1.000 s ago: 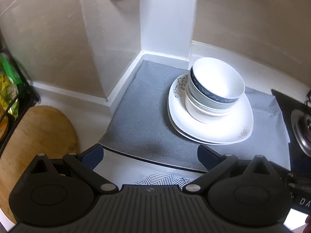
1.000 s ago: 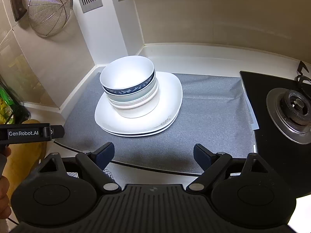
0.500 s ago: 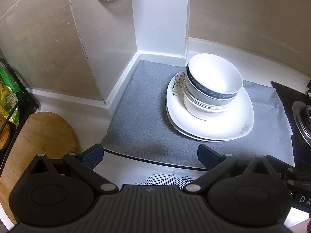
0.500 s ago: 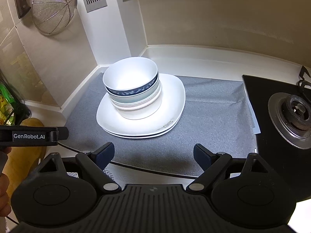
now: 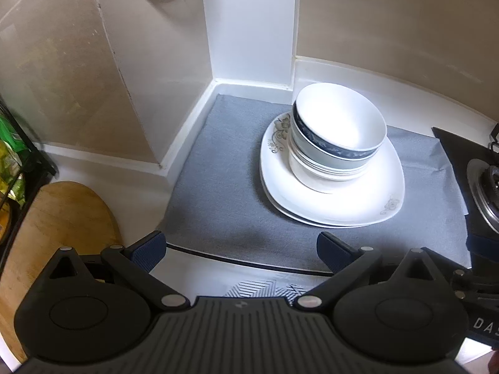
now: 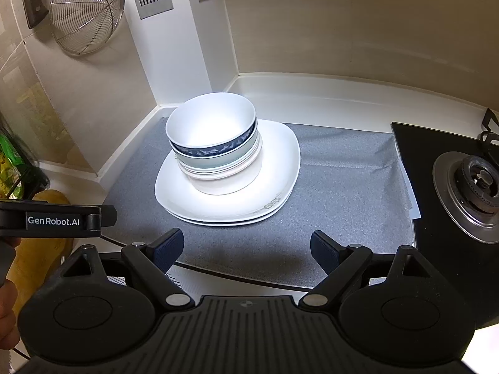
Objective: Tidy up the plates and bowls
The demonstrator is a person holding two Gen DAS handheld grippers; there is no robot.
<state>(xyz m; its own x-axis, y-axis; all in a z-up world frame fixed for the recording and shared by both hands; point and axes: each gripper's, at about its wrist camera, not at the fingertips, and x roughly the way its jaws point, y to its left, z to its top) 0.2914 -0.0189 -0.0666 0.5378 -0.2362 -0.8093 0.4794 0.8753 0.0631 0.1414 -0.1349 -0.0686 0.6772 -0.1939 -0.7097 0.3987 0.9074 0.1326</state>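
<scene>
Bowls sit nested in one stack on the white square plates, which lie on a grey mat in the back corner of the surface. The top bowl has a dark blue patterned band under its rim; how many bowls lie beneath it is hard to count, perhaps three or four. At least two plates show by their edges, the upper one carrying small floral marks at its corners.

Both tools hang near the front edge of the mat, well short of the stack. The left hand-held gripper has its jaws spread wide with nothing between them, and the right hand-held gripper is likewise wide apart and empty.

To the right of the mat is a black hob with a gas burner. A wire strainer hangs on the wall, and a wooden board lies at the left.
</scene>
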